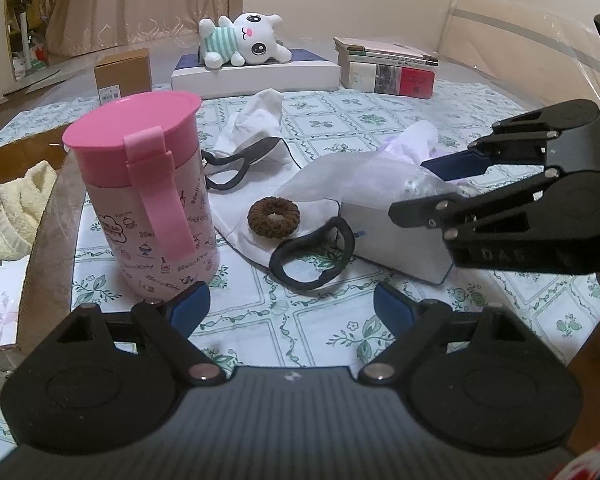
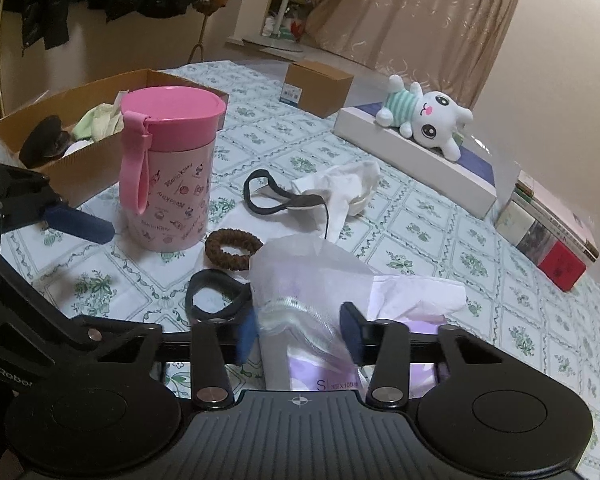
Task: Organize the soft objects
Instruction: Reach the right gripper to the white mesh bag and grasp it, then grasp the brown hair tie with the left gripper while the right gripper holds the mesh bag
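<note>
The crinkly plastic bag sits just beside the pink cup, and the right gripper has its jaws narrowed around it, looks pinched. Scrunchie, black bands and white cloth lie loose near the cup too. Cardboard box behind it already holds some soft stuff, so roughly partway. Left gripper is wide open, empty.

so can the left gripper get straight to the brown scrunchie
Probably yes: the left gripper is open, and only bare tablecloth and a black strap loop lie before the brown scrunchie.
</note>
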The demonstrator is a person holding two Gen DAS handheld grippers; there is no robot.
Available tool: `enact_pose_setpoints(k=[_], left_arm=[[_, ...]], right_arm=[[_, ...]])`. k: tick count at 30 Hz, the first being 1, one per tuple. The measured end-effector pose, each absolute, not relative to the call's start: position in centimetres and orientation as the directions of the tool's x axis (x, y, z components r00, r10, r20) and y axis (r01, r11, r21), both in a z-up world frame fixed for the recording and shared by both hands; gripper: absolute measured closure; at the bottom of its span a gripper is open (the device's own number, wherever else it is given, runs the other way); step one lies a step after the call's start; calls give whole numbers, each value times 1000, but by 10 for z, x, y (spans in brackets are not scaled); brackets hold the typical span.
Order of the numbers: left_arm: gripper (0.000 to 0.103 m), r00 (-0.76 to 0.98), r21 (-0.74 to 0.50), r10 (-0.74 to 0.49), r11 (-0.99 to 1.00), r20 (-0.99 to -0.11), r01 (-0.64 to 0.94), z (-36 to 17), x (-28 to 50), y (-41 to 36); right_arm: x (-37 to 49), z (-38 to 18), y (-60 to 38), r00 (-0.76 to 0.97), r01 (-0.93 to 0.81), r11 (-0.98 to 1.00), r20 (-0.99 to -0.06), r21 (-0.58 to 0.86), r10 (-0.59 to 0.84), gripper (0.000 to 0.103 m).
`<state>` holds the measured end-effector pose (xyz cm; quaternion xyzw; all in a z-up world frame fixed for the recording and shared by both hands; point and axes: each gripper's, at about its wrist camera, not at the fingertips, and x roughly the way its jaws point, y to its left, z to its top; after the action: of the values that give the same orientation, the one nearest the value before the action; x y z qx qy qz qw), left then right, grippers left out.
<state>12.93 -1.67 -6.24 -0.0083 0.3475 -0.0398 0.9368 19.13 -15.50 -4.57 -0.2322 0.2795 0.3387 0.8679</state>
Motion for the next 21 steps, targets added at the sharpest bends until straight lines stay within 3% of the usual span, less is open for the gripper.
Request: enact_pose_setpoints(k=[2, 8, 16, 21], left_arm=[[15, 755, -45, -82, 997, -650, 69, -62, 129, -17], [15, 760, -47, -78, 997, -645, 63, -61, 130, -18], [20, 784, -75, -64, 997, -618, 22, -54, 141, -22], [32, 798, -99, -31, 994, -602, -36, -54, 154, -26]], right_arm=[[192, -45, -157, 615, -713, 671, -641, -203, 460, 80], [190, -35, -165, 633, -695, 698, -609, -174, 479, 96], [192, -16, -185, 702, -623, 769, -534, -140, 471, 99], [196, -10, -195, 721, -597, 791, -519, -131, 459, 99]])
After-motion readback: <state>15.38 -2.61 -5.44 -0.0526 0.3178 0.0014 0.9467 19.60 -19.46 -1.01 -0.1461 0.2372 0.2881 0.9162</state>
